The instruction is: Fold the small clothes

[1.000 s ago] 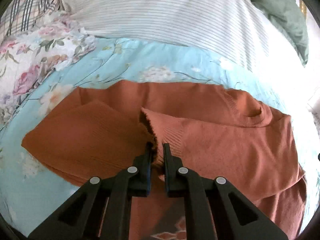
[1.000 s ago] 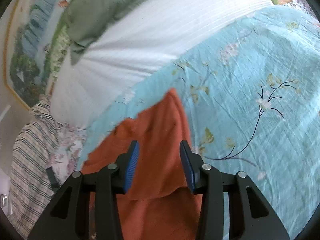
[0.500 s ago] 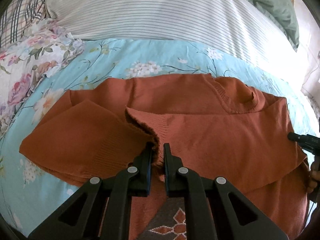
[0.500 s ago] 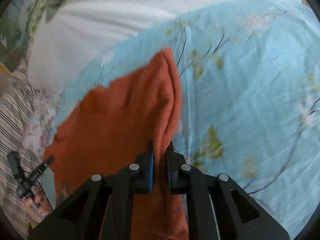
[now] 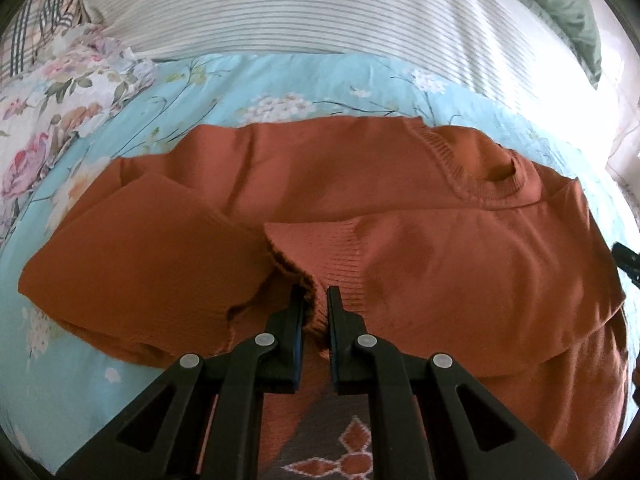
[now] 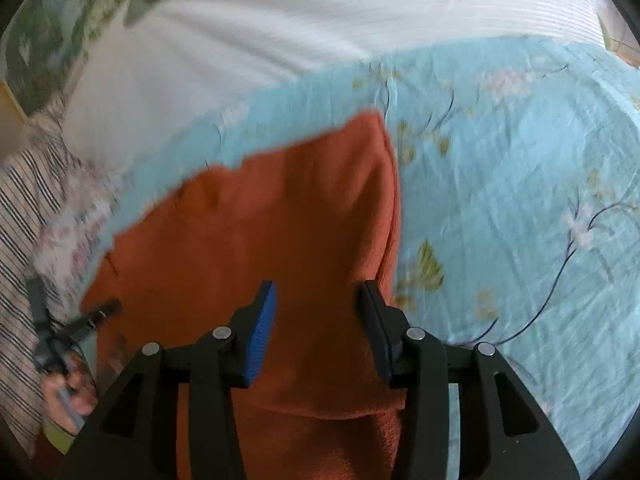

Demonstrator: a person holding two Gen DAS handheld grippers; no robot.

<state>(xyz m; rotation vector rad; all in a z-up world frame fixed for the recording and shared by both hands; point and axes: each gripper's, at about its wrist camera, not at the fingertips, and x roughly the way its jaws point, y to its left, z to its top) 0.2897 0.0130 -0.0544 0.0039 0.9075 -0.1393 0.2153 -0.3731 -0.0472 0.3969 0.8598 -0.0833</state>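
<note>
Rust-orange sweater (image 5: 400, 208) lay spread flat on the light blue floral quilt (image 5: 280, 84), neckline toward the striped white bedding (image 5: 280, 4) at the far side. Left gripper (image 5: 314, 300) was clamped on the ribbed sleeve cuff (image 5: 316, 252), holding it over the sweater's middle. Right gripper (image 6: 316, 292) hung with jaws spread wide apart above the sweater's folded side edge, blue pads (image 6: 262, 328) bare, nothing pinched. Pink floral fabric (image 5: 52, 92) lay beside the quilt, left of the sweater. Right-wrist view was motion-blurred.
</note>
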